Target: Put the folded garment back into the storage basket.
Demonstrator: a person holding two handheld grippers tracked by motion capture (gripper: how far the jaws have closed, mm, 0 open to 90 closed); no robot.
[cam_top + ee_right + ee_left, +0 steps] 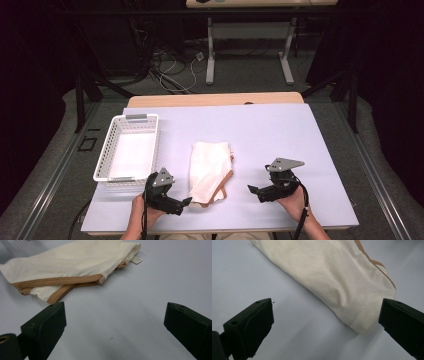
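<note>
Cloth [210, 171] lies folded between left gripper [186, 202] and right gripper [253, 190] — both gaping wide, empty.

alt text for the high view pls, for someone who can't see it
A folded cream garment with tan trim lies near the front of a pale table, between two hand-held grippers with open jaws: the left gripper almost at its near corner, the right gripper further off. A white basket sits to the left.
</note>
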